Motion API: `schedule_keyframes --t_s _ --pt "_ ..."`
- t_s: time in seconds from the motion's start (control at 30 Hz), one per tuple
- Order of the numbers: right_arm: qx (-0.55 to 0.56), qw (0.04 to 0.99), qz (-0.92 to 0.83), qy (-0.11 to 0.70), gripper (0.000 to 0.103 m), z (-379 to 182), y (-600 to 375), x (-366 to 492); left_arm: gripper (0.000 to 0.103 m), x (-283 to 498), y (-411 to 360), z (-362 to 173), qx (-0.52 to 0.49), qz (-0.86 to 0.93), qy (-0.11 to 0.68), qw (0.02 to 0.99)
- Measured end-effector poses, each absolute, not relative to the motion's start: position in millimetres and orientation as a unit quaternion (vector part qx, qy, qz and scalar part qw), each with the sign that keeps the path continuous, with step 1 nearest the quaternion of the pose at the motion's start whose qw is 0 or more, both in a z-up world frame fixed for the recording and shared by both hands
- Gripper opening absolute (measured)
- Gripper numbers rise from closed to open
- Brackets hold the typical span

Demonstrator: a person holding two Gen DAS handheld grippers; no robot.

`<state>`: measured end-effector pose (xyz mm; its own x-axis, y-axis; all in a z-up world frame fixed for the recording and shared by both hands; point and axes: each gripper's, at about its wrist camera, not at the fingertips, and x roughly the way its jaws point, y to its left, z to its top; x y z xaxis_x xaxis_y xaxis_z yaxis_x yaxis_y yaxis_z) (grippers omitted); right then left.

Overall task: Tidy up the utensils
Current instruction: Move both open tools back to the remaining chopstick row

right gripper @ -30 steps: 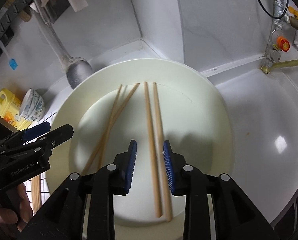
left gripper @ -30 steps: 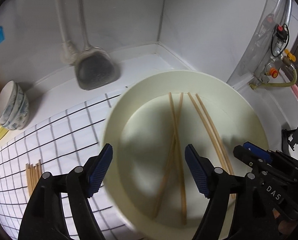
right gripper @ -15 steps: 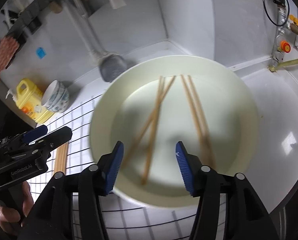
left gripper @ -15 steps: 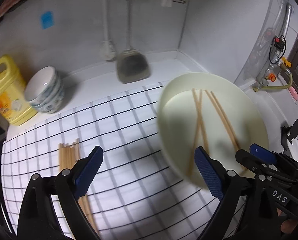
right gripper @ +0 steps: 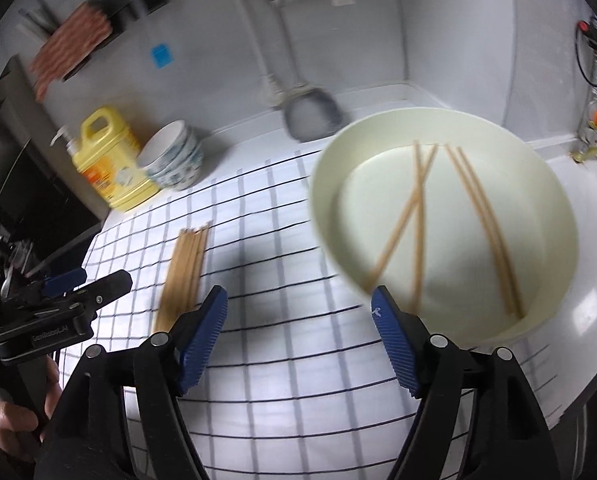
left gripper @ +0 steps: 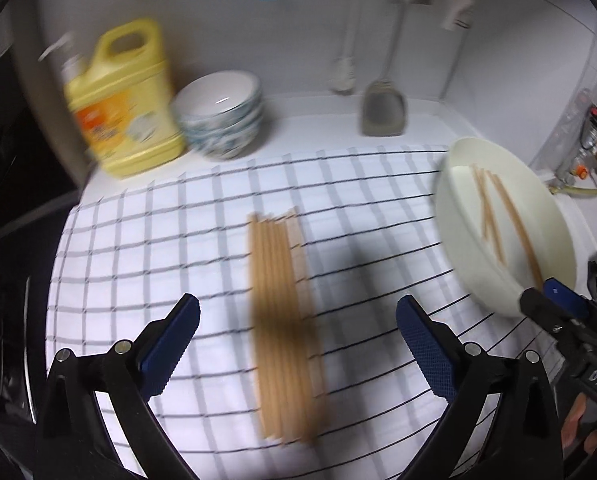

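Blurring smears the chopstick bundle (left gripper: 284,320) under opening left tongs (left gripper: 296,346).

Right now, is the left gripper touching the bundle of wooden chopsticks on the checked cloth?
Apart. In the left wrist view the left gripper is opening, its fingers clear on both sides of the wooden chopstick bundle lying on the checked cloth.

One cream basin (right gripper: 546,184) sits at the right edge of the tabletop and holds four chopsticks (right gripper: 418,216): two crossed, two side by side. One bundle of chopsticks (left gripper: 282,320) lies on the one checked cloth (left gripper: 146,240); blur hides their exact number, roughly six. One yellow detergent jug (left gripper: 122,120) and one stack of patterned bowls (left gripper: 222,120), about four, stand at the back edge. One spatula (left gripper: 382,112) hangs by the wall. Two claws show.
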<state>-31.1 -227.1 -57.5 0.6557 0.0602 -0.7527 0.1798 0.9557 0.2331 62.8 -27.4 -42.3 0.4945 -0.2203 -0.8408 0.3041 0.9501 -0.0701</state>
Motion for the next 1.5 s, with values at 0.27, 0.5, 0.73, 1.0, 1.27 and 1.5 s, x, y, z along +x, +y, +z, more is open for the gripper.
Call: schedule_keyframes --t_s 0.27,0.5,0.73,1.0,1.27,1.5 --pt "0.123 0.897 -0.017 0.424 0.071 -79 -170 -35 0.097 50 42 -72 0.039 -0.106 0.480 0.870" --pt "0.108 0.888 -0.013 0.446 0.071 -115 -133 -20 0.097 50 74 -94 0.029 -0.094 0.481 0.871" --pt "0.090 0.884 -0.009 0.459 0.071 -138 -118 2 0.097 58 80 -113 0.018 -0.092 0.492 0.865" --pt "0.059 0.889 -0.021 0.454 0.071 -153 -105 20 0.097 67 75 -123 0.028 -0.086 0.490 0.867" --pt "0.028 0.888 -0.028 0.458 0.071 -160 -100 31 0.097 76 75 -122 0.031 -0.084 0.484 0.870" --pt "0.009 0.885 -0.025 0.465 0.071 -166 -97 32 0.097 77 73 -124 0.031 -0.086 0.486 0.869"
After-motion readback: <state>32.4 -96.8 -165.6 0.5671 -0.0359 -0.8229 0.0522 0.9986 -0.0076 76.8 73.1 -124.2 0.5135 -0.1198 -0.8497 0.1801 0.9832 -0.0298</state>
